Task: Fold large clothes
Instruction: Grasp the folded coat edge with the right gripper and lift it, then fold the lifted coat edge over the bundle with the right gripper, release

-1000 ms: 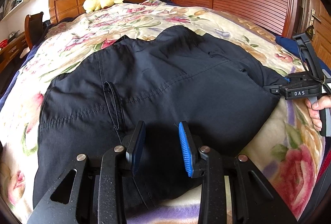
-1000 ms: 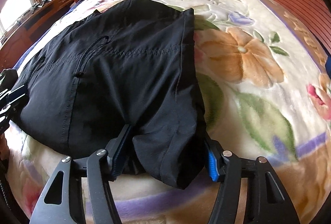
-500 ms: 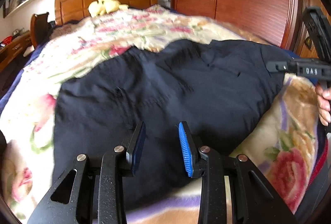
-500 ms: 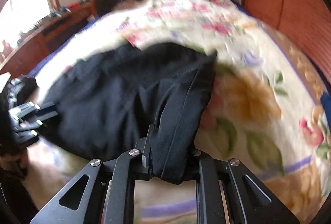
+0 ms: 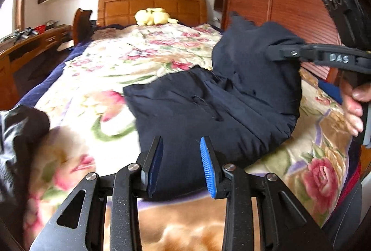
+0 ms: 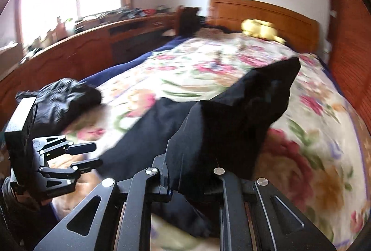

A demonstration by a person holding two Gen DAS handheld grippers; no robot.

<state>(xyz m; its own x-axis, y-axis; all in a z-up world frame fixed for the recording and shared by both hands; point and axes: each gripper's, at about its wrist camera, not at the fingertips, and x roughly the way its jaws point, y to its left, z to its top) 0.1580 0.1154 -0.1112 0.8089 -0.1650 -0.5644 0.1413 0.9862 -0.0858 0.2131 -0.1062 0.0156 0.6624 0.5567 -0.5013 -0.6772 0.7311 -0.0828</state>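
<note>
right gripper (image 6: 189,183): jaws have just been closing and now pinch a bunched edge of the dark garment (image 6: 234,125); cloth fills the gap and drapes up and away from the pads toward the upper right of the right wrist view.
left gripper (image 5: 182,165): jaws stand narrowly apart with nothing between them; the blue pads (image 5: 208,167) hang over the near hem, not touching it as far as I can tell.
garment: lies on the floral bedspread (image 5: 104,70), in the centre and right of the left wrist view; its right end is lifted off the bed, the rest flat.
long axis: runs roughly across the left wrist view, from the flat end at centre left to the raised end at right.
deciding relation: the free flat end lies leftward from the held end, so my judgement is that the fold must carry the lifted end across to the left, over the flat part.
nearer hand: the right gripper owns the lifted end; the left gripper is nearer the flat hem and could pin it.
risk: the bunched grip may lay the fold down crooked.
other cloth (image 6: 60,100): a second dark heap at the left of the right wrist view, apart from the garment.
</note>
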